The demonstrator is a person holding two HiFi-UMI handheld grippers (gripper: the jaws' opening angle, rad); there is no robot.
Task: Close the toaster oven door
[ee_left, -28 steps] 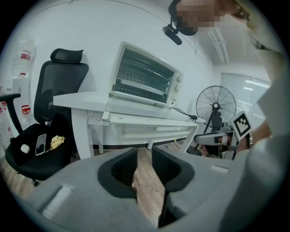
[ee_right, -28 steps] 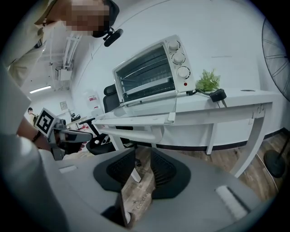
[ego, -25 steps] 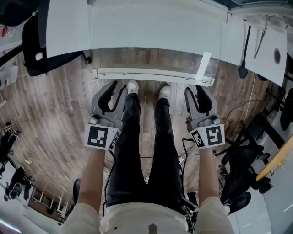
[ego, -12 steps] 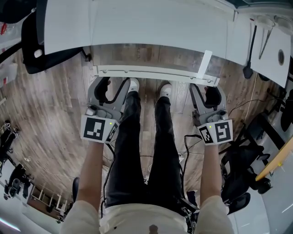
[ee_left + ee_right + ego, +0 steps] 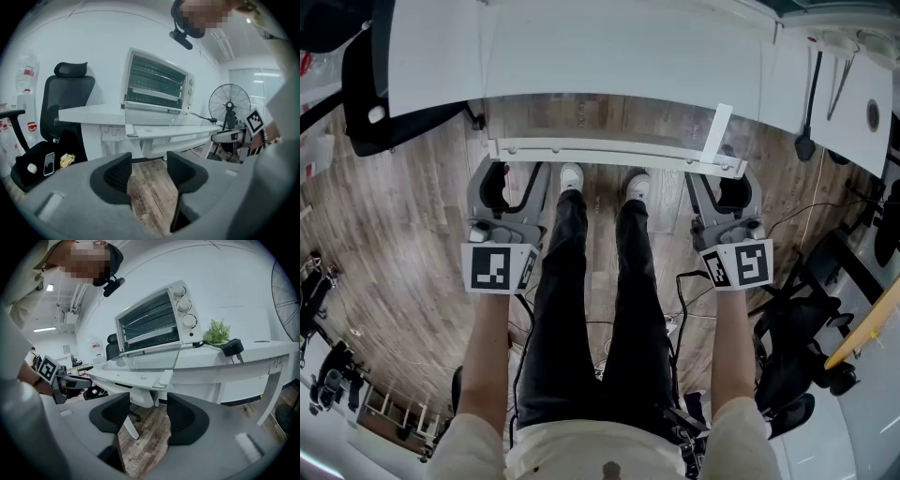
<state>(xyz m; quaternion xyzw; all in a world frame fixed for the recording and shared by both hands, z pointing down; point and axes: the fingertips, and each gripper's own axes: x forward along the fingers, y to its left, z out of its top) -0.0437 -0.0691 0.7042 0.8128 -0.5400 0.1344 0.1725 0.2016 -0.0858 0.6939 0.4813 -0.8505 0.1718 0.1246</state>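
Observation:
The white toaster oven [image 5: 157,84] [image 5: 154,319] stands on a white table [image 5: 581,47]. Its glass door [image 5: 609,117] hangs open and flat, and the white handle bar [image 5: 614,152] juts past the table edge. My left gripper [image 5: 504,173] [image 5: 149,164] sits just below the handle's left end. Its jaws are opening with nothing between them. My right gripper [image 5: 722,180] [image 5: 147,406] is under the handle's right end, open and empty. Neither gripper touches the door [image 5: 168,133] [image 5: 140,373].
A black office chair [image 5: 384,94] [image 5: 70,93] stands at the left of the table. Utensils [image 5: 802,103] hang at the right, above another dark chair [image 5: 797,347]. A standing fan [image 5: 229,105], a plant [image 5: 216,331] and the person's legs [image 5: 600,281] are nearby.
Both grippers have moved forward to just under the door's handle bar, and their jaws have spread wider. The door has not moved.

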